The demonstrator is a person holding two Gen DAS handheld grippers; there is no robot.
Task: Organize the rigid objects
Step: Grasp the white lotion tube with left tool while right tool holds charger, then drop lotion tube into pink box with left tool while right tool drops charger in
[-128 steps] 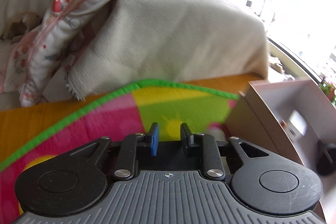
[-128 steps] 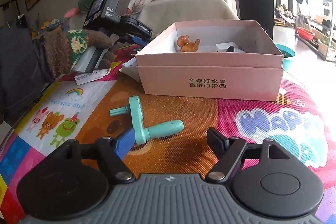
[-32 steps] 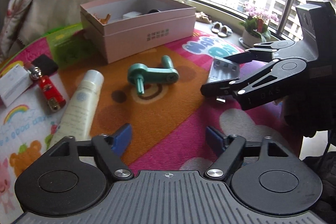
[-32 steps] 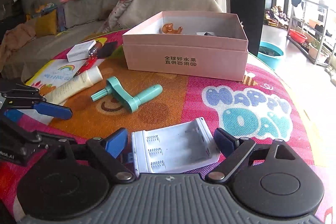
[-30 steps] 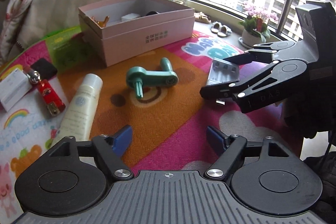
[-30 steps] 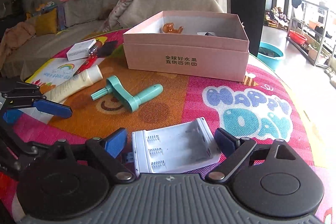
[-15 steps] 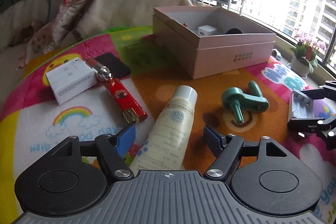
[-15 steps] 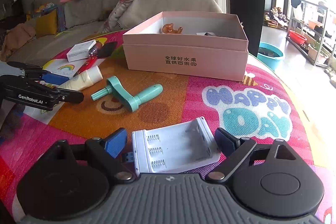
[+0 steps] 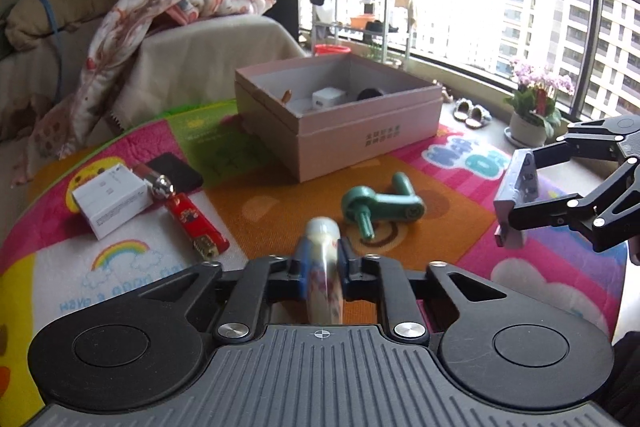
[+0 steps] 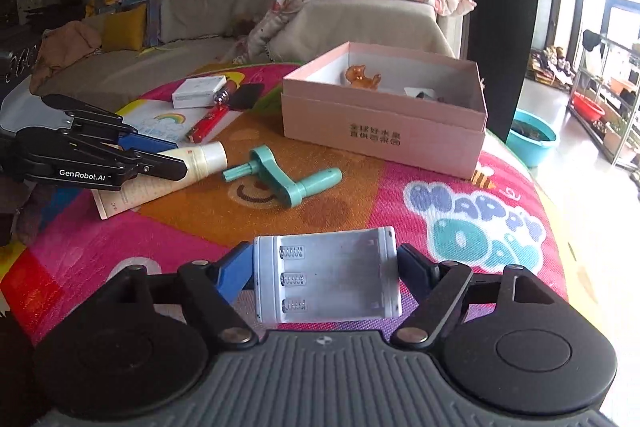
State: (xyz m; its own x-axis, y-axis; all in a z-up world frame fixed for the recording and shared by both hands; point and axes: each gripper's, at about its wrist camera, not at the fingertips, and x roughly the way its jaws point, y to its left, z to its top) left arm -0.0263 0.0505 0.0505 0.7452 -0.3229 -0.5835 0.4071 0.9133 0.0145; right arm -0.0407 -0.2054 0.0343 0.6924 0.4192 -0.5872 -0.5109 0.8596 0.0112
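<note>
Partly done: figurine point(image 10: 362, 75), white cube point(image 9: 328, 97) and a dark item already in pink box point(image 10: 384, 131). Left gripper point(image 9: 322, 267) clamped on cream tube point(image 9: 322, 251); right gripper point(image 10: 325, 269) closing around lifted battery holder point(image 10: 326, 277). Left on playmat point(image 10: 460, 223): teal crank handle point(image 10: 280, 177), lighter point(image 10: 206, 123), white carton point(image 10: 198, 91).

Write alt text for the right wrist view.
The right gripper holds a white battery holder between its closing fingers, above a colourful play mat. Beyond lie a teal crank handle and an open pink box; at left, the left gripper grips a cream tube.
</note>
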